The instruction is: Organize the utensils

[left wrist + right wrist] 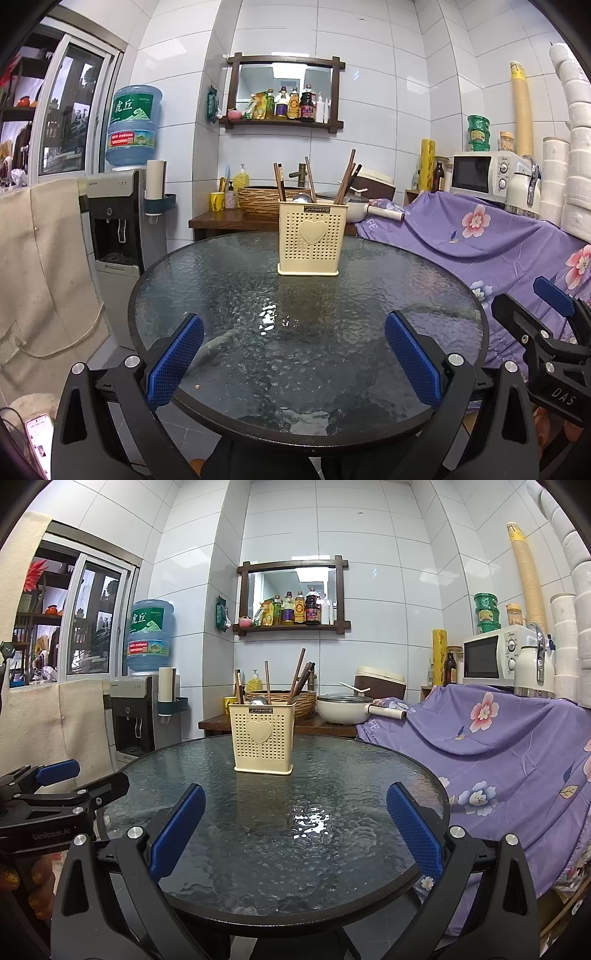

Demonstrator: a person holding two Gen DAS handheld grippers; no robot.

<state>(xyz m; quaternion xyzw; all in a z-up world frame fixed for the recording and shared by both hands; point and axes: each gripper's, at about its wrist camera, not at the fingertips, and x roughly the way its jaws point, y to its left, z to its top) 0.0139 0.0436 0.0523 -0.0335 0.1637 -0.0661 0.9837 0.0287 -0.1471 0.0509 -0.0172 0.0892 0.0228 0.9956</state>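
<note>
Both my claws are spread wide with nothing between the pads: my left claw (293, 360) and my right claw (295, 832) hover over the near side of the round glass tabletop (221, 295). The cream holder (312, 236) stands upright toward the far side of it, well apart from me, with the chopsticks (345, 179) and what looks like a metal spoon (303, 198) already standing inside. I see no loose utensils lying anywhere on the glass, so I judge the sorting finished or nearly so.
</note>
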